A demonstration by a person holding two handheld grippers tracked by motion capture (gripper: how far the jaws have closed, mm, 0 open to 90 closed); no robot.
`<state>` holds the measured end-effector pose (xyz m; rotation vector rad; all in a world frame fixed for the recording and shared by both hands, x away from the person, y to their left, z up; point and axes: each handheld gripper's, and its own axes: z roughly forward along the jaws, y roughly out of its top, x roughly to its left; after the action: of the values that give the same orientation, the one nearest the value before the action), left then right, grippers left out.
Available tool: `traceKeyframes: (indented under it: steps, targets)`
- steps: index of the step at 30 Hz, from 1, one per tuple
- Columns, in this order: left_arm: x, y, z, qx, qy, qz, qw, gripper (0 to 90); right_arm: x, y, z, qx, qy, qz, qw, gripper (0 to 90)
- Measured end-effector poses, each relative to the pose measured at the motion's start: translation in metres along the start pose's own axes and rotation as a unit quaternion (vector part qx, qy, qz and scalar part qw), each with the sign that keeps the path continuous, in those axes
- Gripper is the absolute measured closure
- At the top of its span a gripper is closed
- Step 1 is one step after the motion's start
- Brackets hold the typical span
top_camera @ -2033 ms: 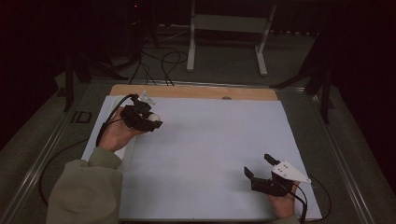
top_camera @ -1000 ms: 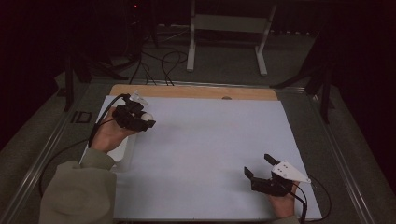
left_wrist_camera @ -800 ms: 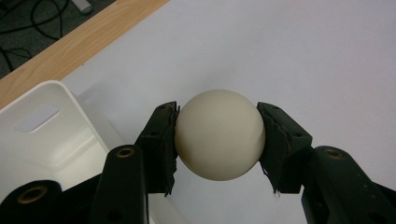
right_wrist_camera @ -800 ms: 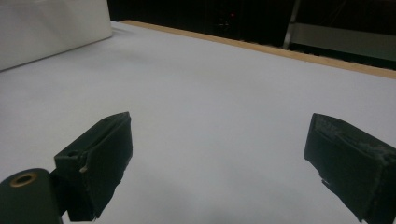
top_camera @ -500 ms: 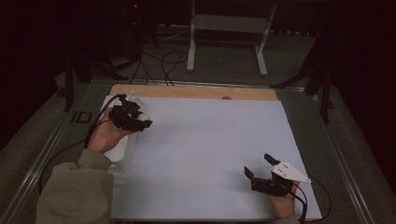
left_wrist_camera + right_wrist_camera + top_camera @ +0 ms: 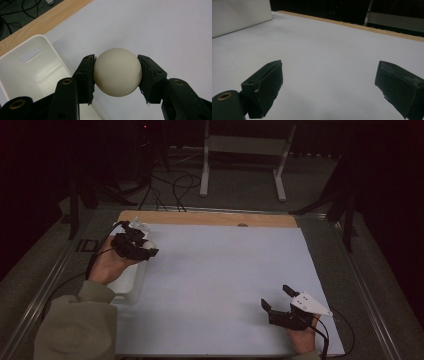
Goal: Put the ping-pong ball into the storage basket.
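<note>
Where your left sleeve [image 6: 75, 327] comes up from the lower left of the high view, your left hand [image 6: 106, 265] carries the left gripper [image 6: 150, 251] at mid-left of the frame, above the bin [image 6: 127, 285]. The bin is white, sits along the left edge of the white sheet [image 6: 220, 280], and is partly hidden under your hand. In the left gripper view the jaws are clenched on the ball [image 6: 117, 72], one pad pressed against each side (the ball is cream-coloured and plain). There it sits at the centre of the frame, held up off the sheet, with the bin's rim [image 6: 30, 42] at the left and a wooden strip [image 6: 42, 23] running across the upper left. Whether the ball hangs over the bin or just beside it, you cannot tell from these frames.

Moving right, the middle of the sheet lies bare. At the lower right of the high view, your right hand [image 6: 302, 340] holds the right gripper [image 6: 277, 298] low over the sheet. Its jaws stand wide apart with nothing between them, and the right gripper view shows the same gap.
</note>
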<state>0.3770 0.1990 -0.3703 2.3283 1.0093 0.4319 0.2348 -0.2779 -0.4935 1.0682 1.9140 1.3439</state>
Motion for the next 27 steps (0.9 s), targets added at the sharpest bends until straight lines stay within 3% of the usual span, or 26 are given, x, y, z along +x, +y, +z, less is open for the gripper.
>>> traceKeyframes:
  steps: [27]
  targets:
    - [0.013,-0.015,-0.011,0.005,0.018,-0.016,0.9997,51.4,0.0,0.0,0.0,0.0,0.0,-0.002,1.0,7.5]
